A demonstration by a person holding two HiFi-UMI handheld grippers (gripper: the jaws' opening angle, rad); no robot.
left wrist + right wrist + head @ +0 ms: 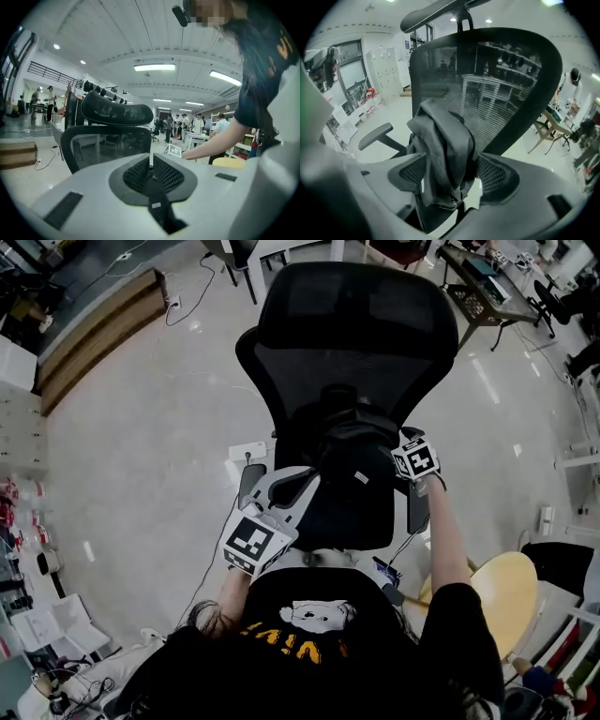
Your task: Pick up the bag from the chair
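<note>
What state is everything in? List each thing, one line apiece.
Dark grey fabric bag: slumped on the seat, not lifted.
Black mesh office chair: upright, bag on it.
Left gripper: shut on a black strap.
Right gripper: open, jaws around the bag.

A glossy pale floor (pixel 141 456) spreads all round; a low wooden step (pixel 98 329) lies along its upper-left edge; a small white box (pixel 246 454) sits on the floor; a dark-topped table (pixel 483 287) stands at the upper right; a round yellow seat (pixel 506 592) shows at the lower right; long ceiling lights (pixel 154 67) glow overhead; people (pixel 197 125) stand far off in the background; white lockers (pixel 384 75) line a distant wall.
</note>
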